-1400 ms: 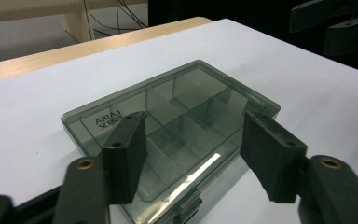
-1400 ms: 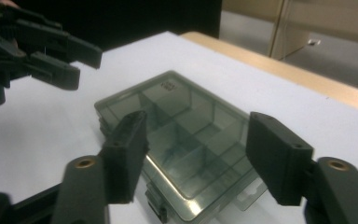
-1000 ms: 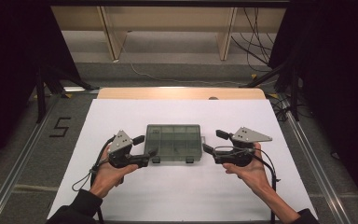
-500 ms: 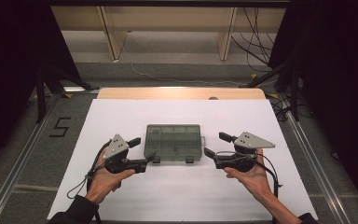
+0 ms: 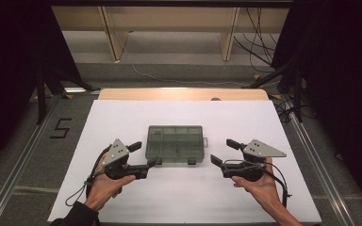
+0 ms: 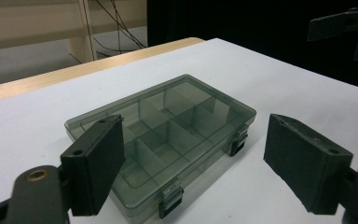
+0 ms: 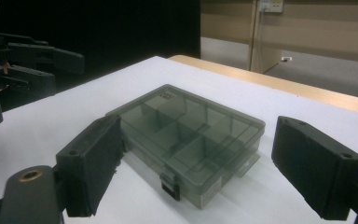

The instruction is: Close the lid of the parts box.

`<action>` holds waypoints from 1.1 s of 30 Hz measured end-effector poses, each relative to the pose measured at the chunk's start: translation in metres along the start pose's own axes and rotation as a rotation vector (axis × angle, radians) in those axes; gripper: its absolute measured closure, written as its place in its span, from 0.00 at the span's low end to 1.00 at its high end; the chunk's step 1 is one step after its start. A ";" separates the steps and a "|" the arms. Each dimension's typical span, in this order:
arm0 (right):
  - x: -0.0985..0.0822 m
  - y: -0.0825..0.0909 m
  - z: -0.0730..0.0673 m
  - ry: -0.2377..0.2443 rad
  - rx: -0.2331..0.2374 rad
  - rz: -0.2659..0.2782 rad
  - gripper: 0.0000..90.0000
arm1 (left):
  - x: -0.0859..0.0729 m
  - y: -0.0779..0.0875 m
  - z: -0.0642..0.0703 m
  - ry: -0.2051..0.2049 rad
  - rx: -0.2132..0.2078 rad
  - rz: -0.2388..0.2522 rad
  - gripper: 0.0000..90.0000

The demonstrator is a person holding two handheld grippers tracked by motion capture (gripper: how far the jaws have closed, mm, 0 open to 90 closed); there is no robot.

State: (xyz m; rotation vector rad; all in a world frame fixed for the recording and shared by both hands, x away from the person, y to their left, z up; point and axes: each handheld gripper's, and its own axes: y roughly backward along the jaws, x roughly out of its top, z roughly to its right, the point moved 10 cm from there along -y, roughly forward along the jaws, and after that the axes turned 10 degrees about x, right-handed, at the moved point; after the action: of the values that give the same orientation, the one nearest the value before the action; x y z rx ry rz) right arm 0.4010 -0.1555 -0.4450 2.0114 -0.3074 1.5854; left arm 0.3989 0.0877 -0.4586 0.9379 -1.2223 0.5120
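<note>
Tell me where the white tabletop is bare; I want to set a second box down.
Free: the wide strip between the compartment box and the wooden far edge, and the near strip between the two hands. Crowded: both short sides of the box, where the left tongs and right tongs stand open beside it.

Left gripper (image 5: 145,155) and right gripper (image 5: 224,151) face inward, jaws just opened wide.

Closed grey compartment box (image 7: 191,140) on white table (image 7: 279,112), fingers apart, clear of it
</note>
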 end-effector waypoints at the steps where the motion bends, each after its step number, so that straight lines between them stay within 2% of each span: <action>1: -0.001 0.001 -0.001 -0.003 0.001 0.002 0.19 | 0.000 0.000 0.001 0.000 -0.001 0.001 0.22; 3: -0.002 0.002 -0.005 -0.012 0.012 -0.007 0.19 | 0.000 0.002 0.003 0.005 -0.001 -0.002 0.22; 4: -0.001 0.001 -0.005 -0.005 0.014 0.013 0.19 | 0.000 0.002 0.004 -0.007 -0.003 0.006 0.22; 6: -0.004 0.004 -0.006 -0.006 0.011 -0.012 0.19 | 0.001 0.003 0.005 -0.013 -0.003 0.006 0.22; 7: -0.005 0.004 -0.006 -0.006 0.005 -0.013 0.19 | 0.001 0.004 0.007 -0.005 -0.004 0.007 0.22; 8: -0.006 0.004 -0.006 -0.005 0.009 -0.015 0.19 | 0.001 0.005 0.007 -0.014 -0.005 0.010 0.22; 10: -0.006 0.003 -0.008 -0.007 0.015 0.004 0.19 | 0.001 0.006 0.009 -0.011 -0.009 0.013 0.22; 11: -0.008 0.005 -0.008 -0.004 0.010 -0.018 0.19 | 0.002 0.007 0.010 -0.012 -0.008 0.012 0.21; 16: -0.008 0.005 -0.011 0.001 0.018 -0.001 0.19 | 0.002 0.009 0.013 -0.014 -0.011 0.018 0.20; 17: -0.010 0.007 -0.010 0.010 0.013 -0.019 0.19 | 0.002 0.010 0.013 -0.012 -0.011 0.019 0.20; 21: -0.010 0.006 -0.012 0.008 0.012 -0.011 0.19 | 0.002 0.011 0.015 -0.010 -0.015 0.019 0.20; 24: -0.011 0.009 -0.014 0.000 0.022 -0.030 0.19 | 0.001 0.012 0.016 -0.007 -0.015 0.014 0.19; 28: -0.011 0.009 -0.014 0.012 0.009 -0.017 0.18 | 0.002 0.014 0.018 -0.007 -0.022 0.020 0.19; 30: -0.011 0.010 -0.017 0.010 0.023 -0.025 0.18 | 0.002 0.014 0.019 0.013 -0.016 0.017 0.19; 31: -0.012 0.009 -0.016 0.018 0.013 -0.024 0.18 | 0.002 0.015 0.019 0.003 -0.017 0.021 0.19; 32: -0.012 0.009 -0.018 0.015 0.020 -0.022 0.18 | 0.002 0.015 0.019 0.014 -0.017 0.019 0.19; 33: -0.012 0.009 -0.019 0.013 0.029 -0.016 0.18 | 0.003 0.016 0.020 0.001 -0.023 0.026 0.19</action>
State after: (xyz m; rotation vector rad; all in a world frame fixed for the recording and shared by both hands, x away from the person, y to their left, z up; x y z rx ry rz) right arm 0.3774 -0.1544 -0.4508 2.0197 -0.2642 1.6015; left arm 0.3763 0.0796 -0.4498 0.9028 -1.2382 0.5176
